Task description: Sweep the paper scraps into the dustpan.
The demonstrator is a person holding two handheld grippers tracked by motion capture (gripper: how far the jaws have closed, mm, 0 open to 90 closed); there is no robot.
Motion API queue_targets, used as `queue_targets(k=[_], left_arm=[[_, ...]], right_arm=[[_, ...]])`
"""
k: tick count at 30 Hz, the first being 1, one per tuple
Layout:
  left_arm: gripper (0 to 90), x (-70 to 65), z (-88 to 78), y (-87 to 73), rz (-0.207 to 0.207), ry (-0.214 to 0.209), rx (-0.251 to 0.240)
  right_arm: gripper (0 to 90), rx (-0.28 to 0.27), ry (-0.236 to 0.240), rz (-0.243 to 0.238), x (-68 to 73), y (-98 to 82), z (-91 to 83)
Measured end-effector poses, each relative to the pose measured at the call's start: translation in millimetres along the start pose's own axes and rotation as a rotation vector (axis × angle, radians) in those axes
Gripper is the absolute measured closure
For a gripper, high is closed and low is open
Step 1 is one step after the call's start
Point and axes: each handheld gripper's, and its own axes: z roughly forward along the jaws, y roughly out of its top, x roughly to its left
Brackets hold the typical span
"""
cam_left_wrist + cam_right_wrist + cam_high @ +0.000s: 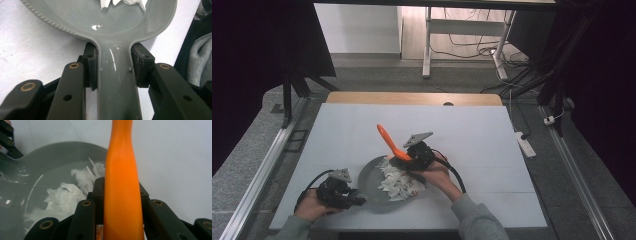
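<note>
**Pan held steady, orange tool over the scraps**

The white bench [472, 150] carries a grey pan [371, 184] near its front edge, left of centre. White paper scraps [399, 184] lie heaped in the pan's right half, some spilling over the rim. The left gripper [354, 199] has its jaws clamped on the pan's handle [116, 87], one pad on each side. The right gripper [412, 162], at the pan's far right rim, has its jaws pinching an orange tool handle [387, 137] that slants up and away to the left above the bench.
</note>
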Motion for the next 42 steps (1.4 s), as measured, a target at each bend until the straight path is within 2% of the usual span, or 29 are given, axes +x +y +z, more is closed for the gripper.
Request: queue_targets(k=[10, 15, 16, 17, 18, 19, 26, 34, 40, 42], left_arm=[[61.2, -0.2, -0.1, -0.2, -0.001, 0.0, 0.0], [61.3, -0.3, -0.1, -0.3, -0.001, 0.002, -0.001], [61.3, -0.4, -0.2, -0.4, -0.001, 0.001, 0.0], [61.2, -0.5, -0.3, -0.4, -0.001, 0.002, 0.0], [61.2, -0.5, -0.3, -0.4, -0.001, 0.002, 0.0], [61.3, -0.5, -0.4, -0.5, 0.0, 0.001, 0.001], [61.2, -1.2, -0.4, -0.6, 0.0, 0.003, 0.0], [61.3, -2.9, -0.9, -1.2, 0.001, 0.006, 0.003], [61.3, -3.4, -0.4, -1.4, -0.002, 0.003, 0.003], [61.3, -3.7, -0.1, -1.4, -0.002, 0.002, 0.003]], right_arm=[[70.7, -0.091, -0.049, 0.015, -5.5, 2.0, -28.6], [70.7, -0.119, -0.107, 0.059, -13.4, -2.5, -40.5], [70.7, -0.119, -0.107, 0.059, -13.4, -2.5, -40.5], [70.7, -0.122, -0.126, 0.091, -17.4, -6.3, -44.6], [70.7, -0.122, -0.126, 0.091, -17.4, -6.3, -44.6], [70.7, -0.126, -0.149, 0.118, -21.3, -11.0, -47.9], [70.7, -0.106, -0.223, 0.187, -29.9, -23.8, -55.2], [70.7, -0.042, -0.297, 0.243, -32.6, -39.0, -52.3], [70.7, -0.016, -0.306, 0.27, -33.0, -44.2, -48.9], [70.7, -0.012, -0.304, 0.264, -32.1, -44.2, -46.7]])
